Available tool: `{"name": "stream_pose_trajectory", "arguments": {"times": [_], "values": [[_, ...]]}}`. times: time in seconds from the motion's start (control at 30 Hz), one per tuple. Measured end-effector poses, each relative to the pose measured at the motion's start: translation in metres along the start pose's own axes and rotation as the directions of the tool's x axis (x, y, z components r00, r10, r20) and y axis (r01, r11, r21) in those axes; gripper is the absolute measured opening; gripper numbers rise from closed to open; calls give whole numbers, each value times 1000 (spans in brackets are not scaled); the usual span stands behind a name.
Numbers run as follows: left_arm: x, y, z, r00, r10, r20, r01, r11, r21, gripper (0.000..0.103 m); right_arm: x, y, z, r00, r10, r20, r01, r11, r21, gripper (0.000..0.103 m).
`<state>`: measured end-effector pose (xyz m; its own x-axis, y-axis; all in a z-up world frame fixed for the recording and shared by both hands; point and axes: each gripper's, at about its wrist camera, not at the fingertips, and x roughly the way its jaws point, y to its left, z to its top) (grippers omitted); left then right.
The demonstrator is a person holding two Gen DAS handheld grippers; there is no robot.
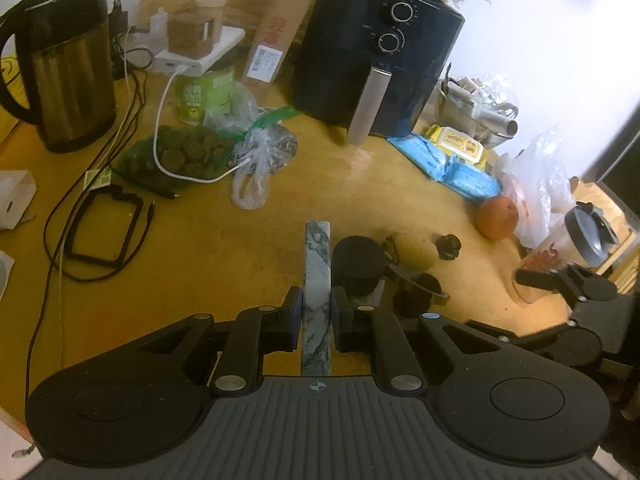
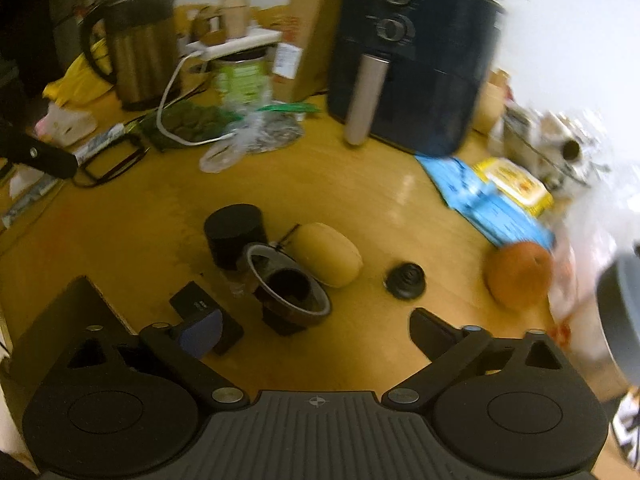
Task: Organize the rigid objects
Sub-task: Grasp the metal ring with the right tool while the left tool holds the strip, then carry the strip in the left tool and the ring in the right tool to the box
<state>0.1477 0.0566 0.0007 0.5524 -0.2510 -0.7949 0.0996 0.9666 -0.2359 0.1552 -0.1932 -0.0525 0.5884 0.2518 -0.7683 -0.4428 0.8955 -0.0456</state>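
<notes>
Over the yellow table [image 1: 240,248] — left gripper [image 1: 317,314], held low and level, fingers pressed onto a marble bar [image 1: 318,264] that points forward between them, just left of a black jar [image 1: 356,260]. Right gripper [image 2: 320,332] — tilted down at the table, fingers spread wide with nothing between them; ahead lie a brown cup [image 2: 290,292], a tan case [image 2: 326,254], a black cap [image 2: 405,280] and an orange [image 2: 518,276].
</notes>
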Motion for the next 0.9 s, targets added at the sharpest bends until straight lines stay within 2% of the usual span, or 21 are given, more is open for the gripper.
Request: {"name": "stream_pose_trajectory", "arguments": {"times": [0.13, 0.43, 0.6, 0.7, 0.9], "values": [[-8, 8, -6, 1000, 18, 9, -17, 999, -28, 16, 11, 13, 5, 1000, 17, -4, -17, 996, -89, 89], [-25, 23, -15, 998, 61, 29, -58, 995, -86, 16, 35, 41, 14, 999, 28, -26, -34, 969, -247, 62], [-32, 30, -20, 996, 81, 41, -76, 990, -117, 16, 48, 50, 15, 999, 16, -47, -30, 951, -309, 30], [-35, 32, -23, 995, 84, 44, -78, 989, -125, 16, 48, 52, 14, 999, 6, -37, -18, 943, -331, 21], [-35, 34, -25, 996, 78, 43, -72, 989, -128, 16, 41, 54, 14, 1000, -19, 6, 20, 935, -355, 13]]}}
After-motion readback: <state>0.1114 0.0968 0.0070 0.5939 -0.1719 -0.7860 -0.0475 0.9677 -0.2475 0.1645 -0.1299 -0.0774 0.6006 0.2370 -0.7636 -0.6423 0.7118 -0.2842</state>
